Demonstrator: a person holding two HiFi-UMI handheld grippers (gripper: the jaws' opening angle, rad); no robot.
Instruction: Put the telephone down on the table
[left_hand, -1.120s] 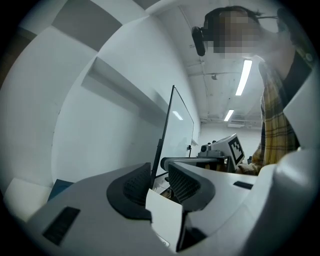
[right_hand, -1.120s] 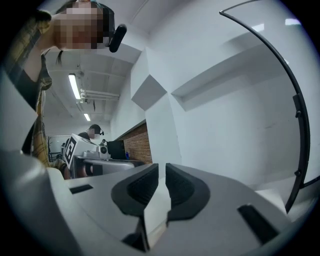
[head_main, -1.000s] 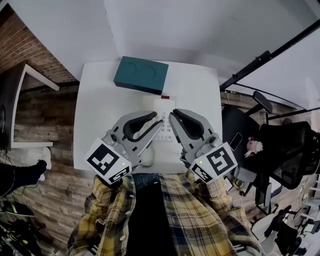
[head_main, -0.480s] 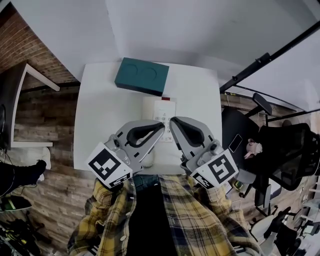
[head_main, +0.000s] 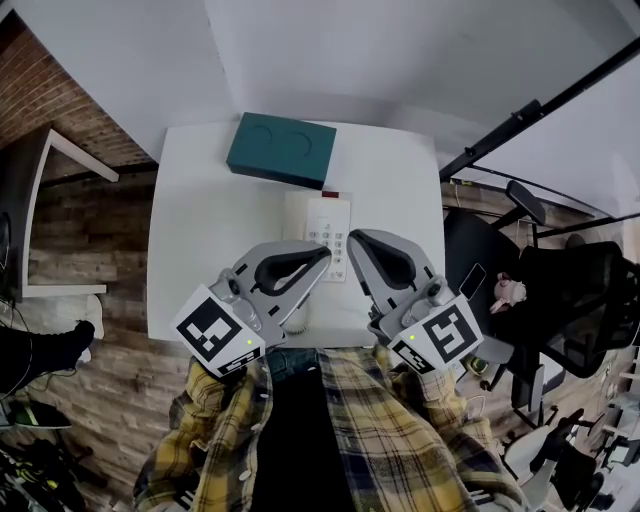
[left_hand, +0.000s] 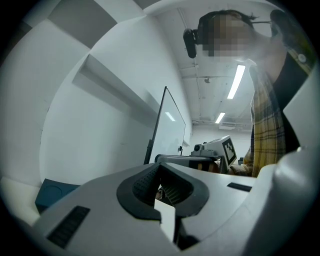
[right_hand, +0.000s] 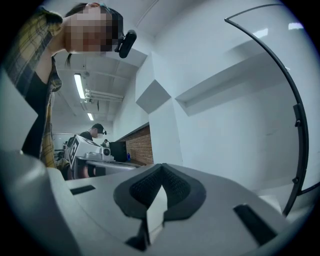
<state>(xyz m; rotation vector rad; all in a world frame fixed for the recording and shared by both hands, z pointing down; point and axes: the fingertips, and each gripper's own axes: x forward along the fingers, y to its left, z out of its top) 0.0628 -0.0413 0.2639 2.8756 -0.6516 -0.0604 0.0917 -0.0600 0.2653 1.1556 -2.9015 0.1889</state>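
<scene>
White surface spans frame centre. Left gripper and right gripper at lower centre, close to torso, tips angled inward and up, jaws pressed together, both empty. Teal box at upper centre. Telephone flat on surface, between box and gripper tips.

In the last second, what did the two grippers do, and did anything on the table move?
The left gripper and right gripper drew back slightly from the telephone toward the person, the right one also sliding right. Both shut their slightly parted jaws, empty. The telephone, teal box and table stayed put.
</scene>
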